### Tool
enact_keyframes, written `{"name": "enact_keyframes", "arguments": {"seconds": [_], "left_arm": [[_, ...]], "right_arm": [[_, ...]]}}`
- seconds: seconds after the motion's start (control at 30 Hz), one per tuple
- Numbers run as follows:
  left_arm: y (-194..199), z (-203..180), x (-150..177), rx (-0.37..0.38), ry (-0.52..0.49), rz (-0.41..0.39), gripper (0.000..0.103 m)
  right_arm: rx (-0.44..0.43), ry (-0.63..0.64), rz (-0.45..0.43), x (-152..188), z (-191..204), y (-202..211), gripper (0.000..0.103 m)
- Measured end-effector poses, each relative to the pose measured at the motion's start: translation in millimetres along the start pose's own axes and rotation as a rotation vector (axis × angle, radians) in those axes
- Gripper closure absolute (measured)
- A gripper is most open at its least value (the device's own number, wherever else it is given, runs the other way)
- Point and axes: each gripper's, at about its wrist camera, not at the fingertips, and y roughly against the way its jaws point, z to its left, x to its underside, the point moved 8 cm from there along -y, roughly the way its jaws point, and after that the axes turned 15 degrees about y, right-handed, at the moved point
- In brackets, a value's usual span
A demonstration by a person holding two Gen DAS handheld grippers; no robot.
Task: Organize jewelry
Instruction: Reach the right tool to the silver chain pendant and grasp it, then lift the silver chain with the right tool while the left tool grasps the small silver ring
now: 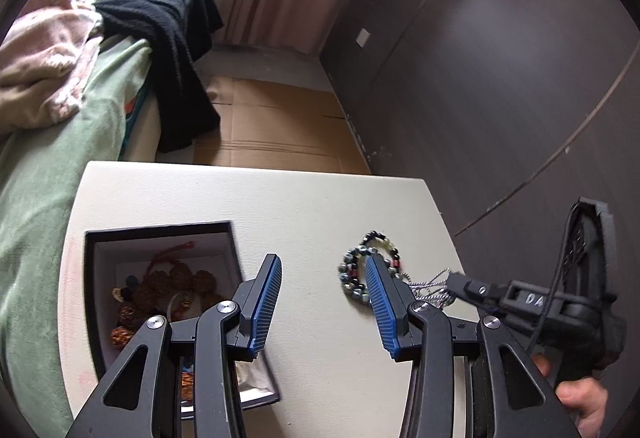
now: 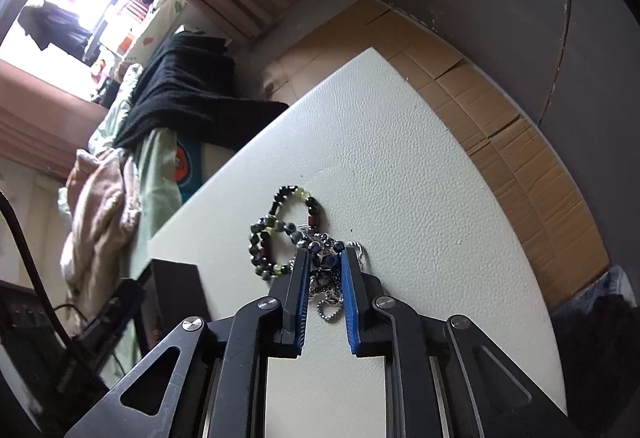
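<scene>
A black box (image 1: 160,230) with a white lining stands on the white table (image 1: 312,206) at the left and holds brown beaded jewelry (image 1: 168,290). A dark beaded bracelet (image 1: 360,266) lies on the table to its right, also in the right wrist view (image 2: 280,234). A silver chain with a dark pendant (image 2: 326,266) lies beside it. My left gripper (image 1: 322,270) is open above the table between box and bracelet. My right gripper (image 2: 326,258) is nearly closed around the chain and pendant on the table; it shows in the left wrist view (image 1: 452,288).
A bed with green sheet (image 1: 60,166), pink blanket and black cloth (image 1: 172,38) lies left of the table. Cardboard (image 1: 272,126) covers the floor beyond. A dark wall (image 1: 500,58) runs along the right. The box corner (image 2: 176,290) shows at the right wrist view's left.
</scene>
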Motion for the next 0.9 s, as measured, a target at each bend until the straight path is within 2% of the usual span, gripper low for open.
{"name": "enact_keyframes", "arguments": {"seconds": [0.2, 0.33, 0.53, 0.9], "left_arm": [[-11.0, -23.9, 15.0, -0.031, -0.068, 0.015, 0.058], [-26.6, -36.4, 25.6, -0.070, -0.095, 0.057, 0.071], [-60.0, -52.7, 48.5, -0.130, -0.126, 0.154, 0.071], [-98.4, -50.8, 73.2, -0.271, -0.143, 0.252, 0.071]], "right_arm": [[-0.081, -0.024, -0.074, -9.0, 3.4, 31.5, 0.087], [-0.129, -0.020, -0.106, -14.8, 6.3, 44.4, 0.087], [-0.166, -0.060, -0.125, -16.7, -10.5, 57.9, 0.087], [-0.229, -0.087, -0.162, -19.7, -20.4, 77.1, 0.087]]}}
